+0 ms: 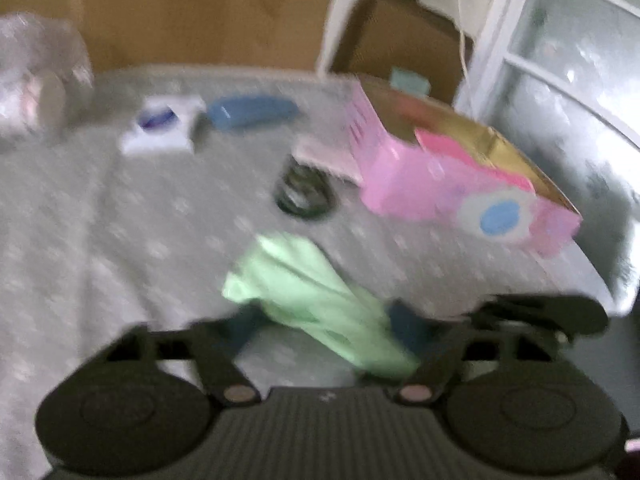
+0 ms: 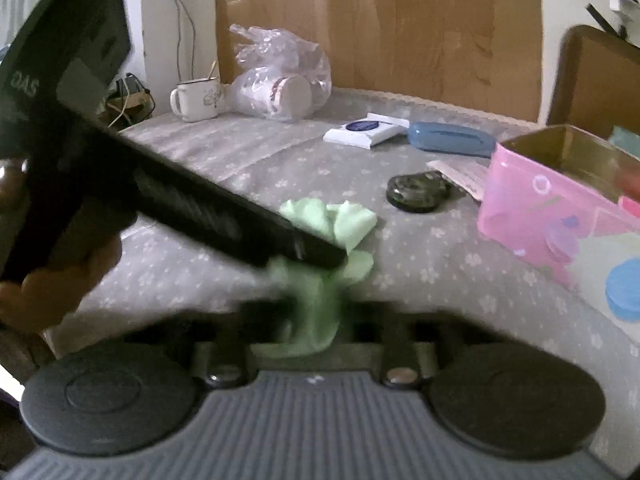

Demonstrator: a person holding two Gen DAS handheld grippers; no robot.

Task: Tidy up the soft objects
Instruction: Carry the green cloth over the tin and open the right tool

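A light green cloth (image 1: 308,292) lies crumpled on the grey flowered bed cover (image 1: 120,220). My left gripper (image 1: 324,320) stands wide open with the cloth running between its fingers. In the right wrist view my right gripper (image 2: 316,312) is shut on one end of the green cloth (image 2: 324,240). The left gripper's body (image 2: 200,208) reaches in from the left and its tip rests over the cloth (image 2: 320,256). A pink box (image 1: 452,176) with an open top stands to the right; it also shows in the right wrist view (image 2: 556,216).
On the cover lie a black coiled item (image 2: 418,192), a blue case (image 2: 448,140), a white packet (image 2: 366,130), a paper slip (image 2: 464,176), a mug (image 2: 196,100) and a plastic bag with a cup (image 2: 280,76). A wooden headboard (image 2: 380,28) stands behind.
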